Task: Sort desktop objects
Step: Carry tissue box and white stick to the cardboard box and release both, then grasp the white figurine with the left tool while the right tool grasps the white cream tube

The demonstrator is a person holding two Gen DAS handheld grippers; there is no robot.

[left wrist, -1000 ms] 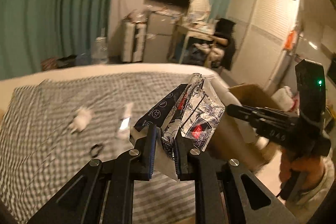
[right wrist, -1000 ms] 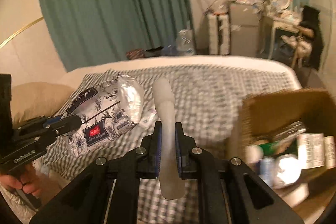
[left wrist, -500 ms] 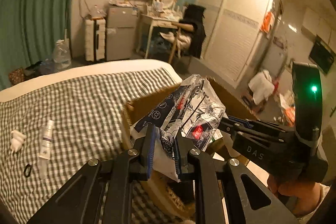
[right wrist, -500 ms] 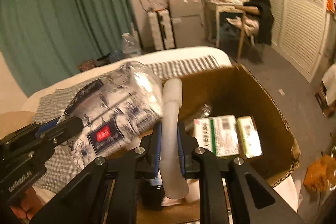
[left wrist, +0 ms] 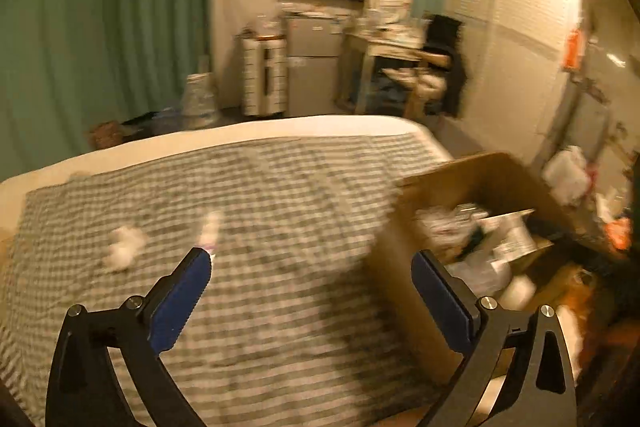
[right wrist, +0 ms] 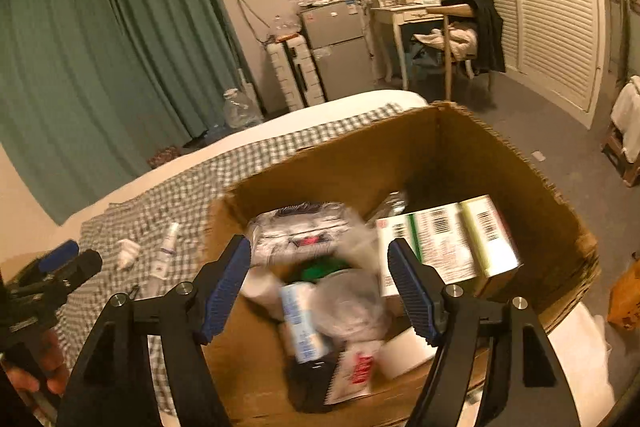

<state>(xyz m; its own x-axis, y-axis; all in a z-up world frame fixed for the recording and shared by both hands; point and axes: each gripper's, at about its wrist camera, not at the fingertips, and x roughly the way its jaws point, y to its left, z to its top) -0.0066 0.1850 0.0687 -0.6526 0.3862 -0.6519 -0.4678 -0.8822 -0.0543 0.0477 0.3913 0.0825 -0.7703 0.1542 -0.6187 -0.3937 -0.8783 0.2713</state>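
Observation:
A brown cardboard box stands beside the bed and holds the silver floral tissue pack, green-and-white cartons and several small items. My right gripper is open and empty above the box. My left gripper is open and empty over the checked bedspread; the box is at its right. A small white bottle and a white crumpled piece lie on the bedspread. Both also show in the right wrist view, the bottle and the piece. The left gripper shows there at far left.
Green curtains hang behind the bed. A small fridge, a white dressing table with a chair and louvred wardrobe doors line the far side. Grey floor lies to the right of the box.
Both grippers opened. The tissue pack left my left gripper and the pale tube left my right gripper, and the pack now lies in the box. The left gripper swung back toward the bed.

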